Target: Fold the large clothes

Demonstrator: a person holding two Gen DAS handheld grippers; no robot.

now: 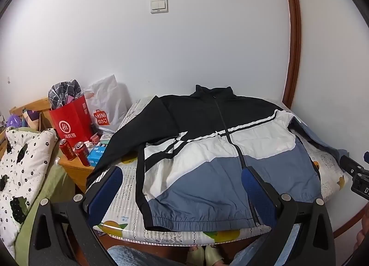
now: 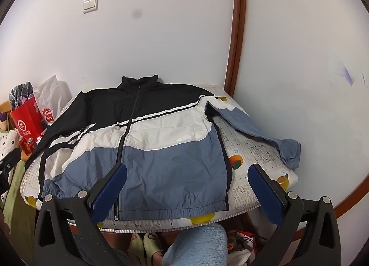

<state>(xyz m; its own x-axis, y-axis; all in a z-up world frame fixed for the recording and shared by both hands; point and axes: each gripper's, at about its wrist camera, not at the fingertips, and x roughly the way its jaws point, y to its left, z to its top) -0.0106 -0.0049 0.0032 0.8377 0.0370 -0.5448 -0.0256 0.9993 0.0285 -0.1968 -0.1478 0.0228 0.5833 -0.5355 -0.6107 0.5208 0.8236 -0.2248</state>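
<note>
A zip-up windbreaker jacket [image 1: 207,150] [image 2: 143,141] in black, white and blue panels is lying front-up and spread flat on a table [image 1: 129,187] [image 2: 253,157] covered with a fruit-print cloth, collar toward the wall. One blue sleeve [image 2: 258,127] is stretching out over the cloth toward the door frame. The left gripper [image 1: 182,187] is hovering above the hem with its claw released, nothing between the blue pads. The right gripper [image 2: 188,183] is likewise hanging wide apart over the lower front, gripping nothing. Beside the table, a red paper bag [image 1: 69,120] and two red cans [image 1: 73,150] are standing on a wooden nightstand [image 1: 78,171].
</note>
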